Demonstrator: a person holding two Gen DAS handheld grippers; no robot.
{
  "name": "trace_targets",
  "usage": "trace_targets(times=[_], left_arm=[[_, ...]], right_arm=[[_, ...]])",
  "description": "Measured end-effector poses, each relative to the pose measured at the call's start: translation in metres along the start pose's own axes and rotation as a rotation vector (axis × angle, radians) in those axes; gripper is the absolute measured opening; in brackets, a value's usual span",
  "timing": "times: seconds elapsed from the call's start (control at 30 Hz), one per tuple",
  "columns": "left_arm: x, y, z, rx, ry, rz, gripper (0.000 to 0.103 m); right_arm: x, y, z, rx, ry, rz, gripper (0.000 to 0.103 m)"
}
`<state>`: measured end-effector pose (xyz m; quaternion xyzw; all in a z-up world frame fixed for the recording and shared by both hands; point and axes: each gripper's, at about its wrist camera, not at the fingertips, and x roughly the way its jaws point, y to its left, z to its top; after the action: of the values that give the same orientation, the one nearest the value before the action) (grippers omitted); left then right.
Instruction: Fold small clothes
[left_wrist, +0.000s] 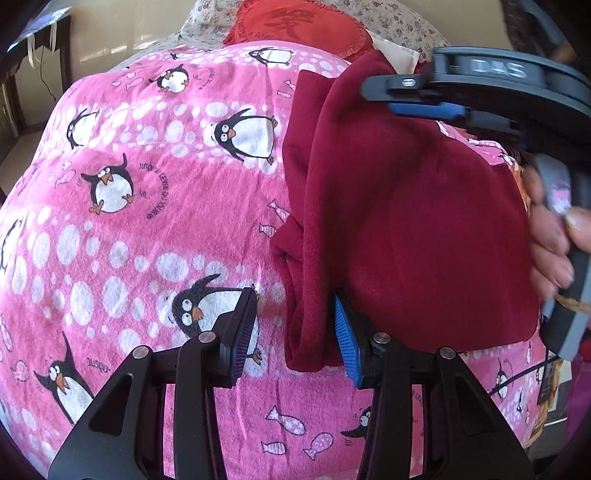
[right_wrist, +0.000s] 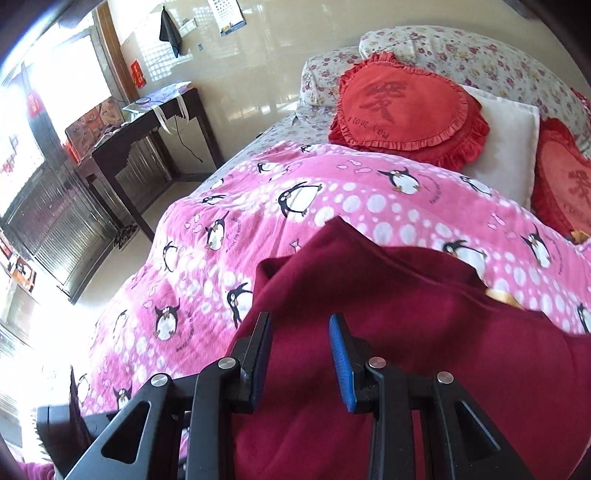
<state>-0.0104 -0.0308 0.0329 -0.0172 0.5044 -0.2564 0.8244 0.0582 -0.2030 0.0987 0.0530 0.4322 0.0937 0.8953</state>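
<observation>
Left gripper (left_wrist: 295, 332): nearest the left wrist camera; the jaws are seen apart, with nothing clamped. The garment's lower end lies between the pads, its edge just beside the blue pad, while the dark pad stands apart over the blanket.
Right gripper (right_wrist: 301, 356): seen from its own camera with jaws part-way apart, above the garment. Whether cloth is pinched between the pads cannot be told from this view.
Right gripper, other view (left_wrist: 413, 96): seen at the upper right of the left wrist picture, at the garment's far top edge; a grip cannot be confirmed there either.
Hand (left_wrist: 554, 236): seen blurred at the right edge, wrapped around the right gripper's handle.
Garment (left_wrist: 406, 221): dark red, soft-looking cloth, lying on the blanket to the right of its middle.
Garment axis: the long axis is seen running from the near end at the left gripper up and away toward the pillows. A narrow rolled or folded strip runs along its left side; the broader flat part lies to the right.
Blanket (left_wrist: 147, 221): pink, printed with penguins, fish and white dots, spread over the bed.
Pillows (right_wrist: 406, 110): red heart-shaped ones are seen at the bed's head, well apart from the garment.
</observation>
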Motion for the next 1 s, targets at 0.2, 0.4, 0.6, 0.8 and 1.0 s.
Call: trace_targets(times=[0.2,0.4,0.6,0.8,1.0], left_arm=[[0.003,0.007,-0.005,-0.035,0.0,-0.023,0.049],[0.003,0.013,-0.008,-0.046,0.0,-0.045,0.05],[0.005,0.02,-0.01,-0.057,-0.01,-0.055,0.052],[0.006,0.021,-0.009,-0.067,-0.011,-0.066,0.053],[0.006,0.022,-0.009,-0.071,-0.018,-0.075,0.055]], right_arm=[[0.053,-0.001,0.015,-0.012,0.06,-0.067,0.03],[0.032,-0.004,0.022,0.022,0.049,-0.047,0.03],[0.01,0.004,0.019,0.044,0.048,0.01,0.051],[0.05,0.008,0.024,0.095,0.144,-0.035,0.053],[0.071,0.037,0.028,0.018,0.159,-0.125,0.087]])
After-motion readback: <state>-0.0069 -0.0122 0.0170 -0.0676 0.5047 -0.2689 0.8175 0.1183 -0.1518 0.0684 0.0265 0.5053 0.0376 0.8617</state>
